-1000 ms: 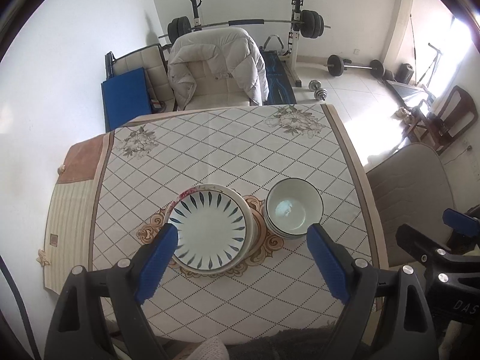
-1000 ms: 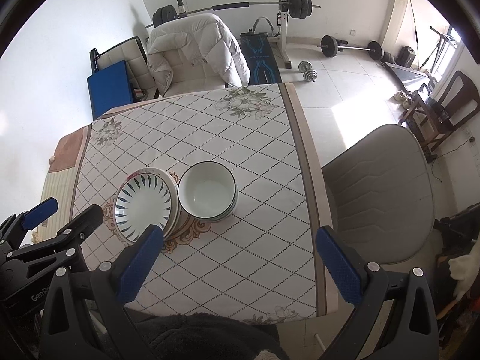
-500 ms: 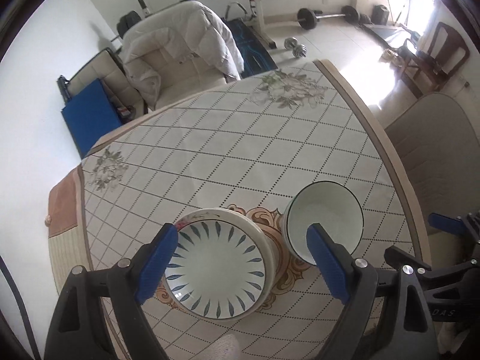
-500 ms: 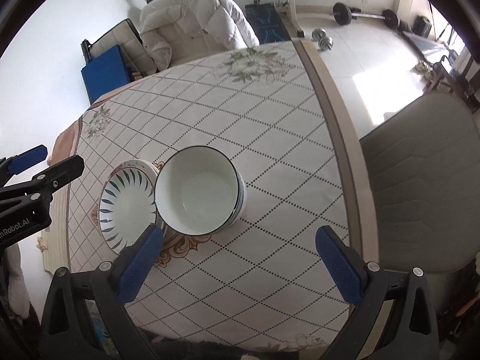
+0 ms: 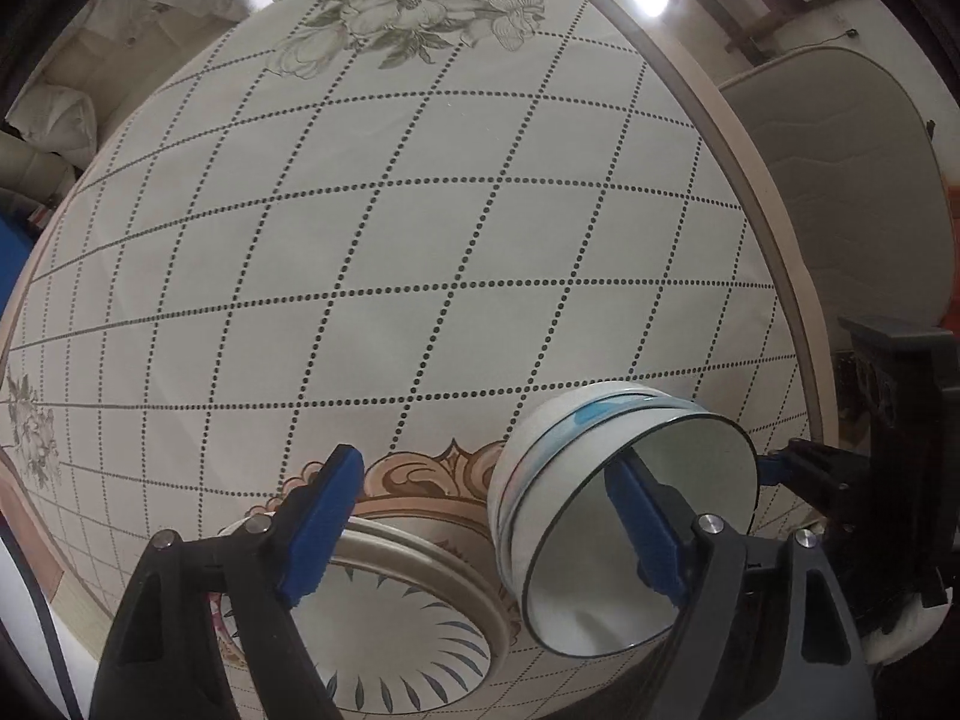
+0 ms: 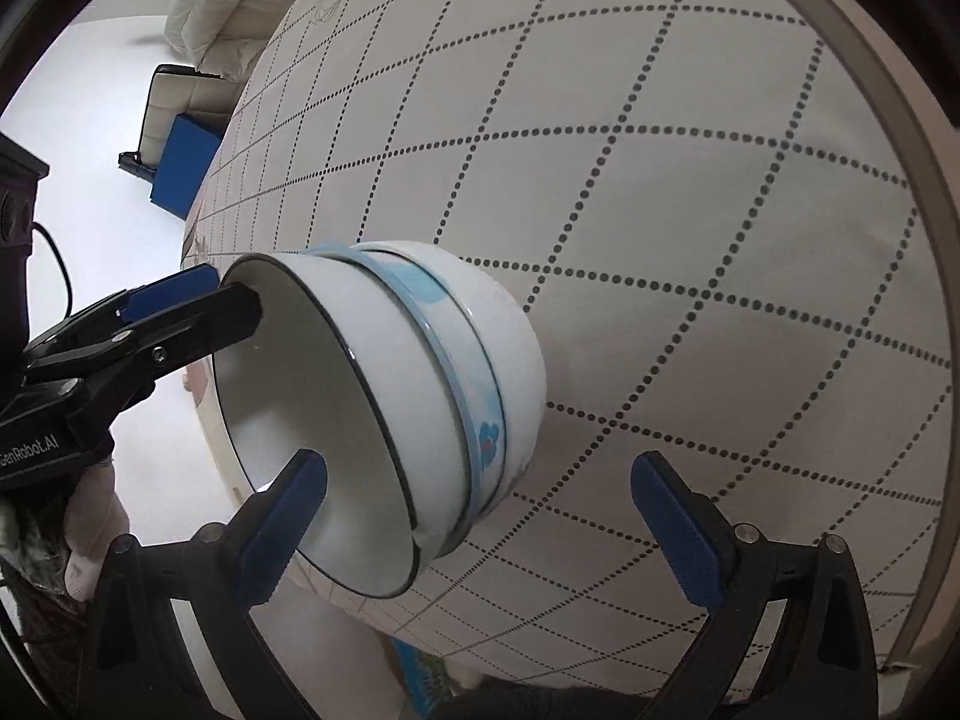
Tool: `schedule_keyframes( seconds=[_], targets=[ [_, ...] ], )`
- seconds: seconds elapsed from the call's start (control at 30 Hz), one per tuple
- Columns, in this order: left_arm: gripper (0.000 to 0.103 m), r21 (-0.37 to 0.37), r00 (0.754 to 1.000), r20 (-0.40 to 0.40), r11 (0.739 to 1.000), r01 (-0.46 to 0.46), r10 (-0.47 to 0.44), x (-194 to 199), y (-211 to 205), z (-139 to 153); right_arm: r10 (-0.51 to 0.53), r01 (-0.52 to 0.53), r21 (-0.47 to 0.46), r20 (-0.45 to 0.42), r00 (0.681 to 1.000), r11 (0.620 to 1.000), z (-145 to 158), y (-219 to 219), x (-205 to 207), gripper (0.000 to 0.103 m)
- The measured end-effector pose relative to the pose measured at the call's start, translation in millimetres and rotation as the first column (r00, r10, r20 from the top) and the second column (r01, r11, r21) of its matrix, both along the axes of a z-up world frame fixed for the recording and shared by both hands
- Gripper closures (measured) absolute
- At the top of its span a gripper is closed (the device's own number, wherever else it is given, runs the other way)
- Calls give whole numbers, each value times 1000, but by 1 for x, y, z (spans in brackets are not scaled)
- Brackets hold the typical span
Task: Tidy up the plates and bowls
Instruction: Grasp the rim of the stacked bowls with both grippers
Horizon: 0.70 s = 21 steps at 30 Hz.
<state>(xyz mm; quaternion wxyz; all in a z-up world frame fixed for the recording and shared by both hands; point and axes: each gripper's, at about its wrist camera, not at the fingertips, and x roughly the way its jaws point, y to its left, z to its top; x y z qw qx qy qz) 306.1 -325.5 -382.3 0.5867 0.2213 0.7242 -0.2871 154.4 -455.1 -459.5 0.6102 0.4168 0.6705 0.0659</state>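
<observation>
Bowls (image 6: 420, 396) sit nested just beside the plates (image 5: 384, 630). Left gripper (image 5: 486, 528) is closing around the top rim, nothing clamped yet; right gripper (image 6: 480, 516) is wide, empty. Risk: an off-centre pinch tips the stack.

Only one legible text: white lettering "GenRobot.AI", first letter partly cut off by the picture edge, printed on the black plastic body of the left gripper (image 6: 198, 300), seen at the left edge of the right wrist view. Nothing readable in the left wrist view.
</observation>
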Motion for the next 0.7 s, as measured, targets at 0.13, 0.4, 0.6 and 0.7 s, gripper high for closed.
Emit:
schedule_keyframes(
  seconds=[0.13, 0.4, 0.6, 0.7],
  targets=[
    [22, -3, 995, -94, 1000, 28, -28, 1, -11, -27, -25, 22, 78, 30, 999, 997, -14, 5, 3, 0],
    [27, -32, 975, -219, 999, 32, -38, -8, -19, -60, -73, 63, 179, 46, 996, 982, -44, 7, 6, 1],
    [27, -70, 957, -288, 998, -8, -12, -17, -19, -71, -59, 49, 202, 45, 997, 978, -54, 15, 17, 14],
    [38, -93, 946, -326, 995, -27, -5, -25, -22, -75, -85, 74, 226, 36, 996, 971, -54, 10, 21, 14]
  ],
)
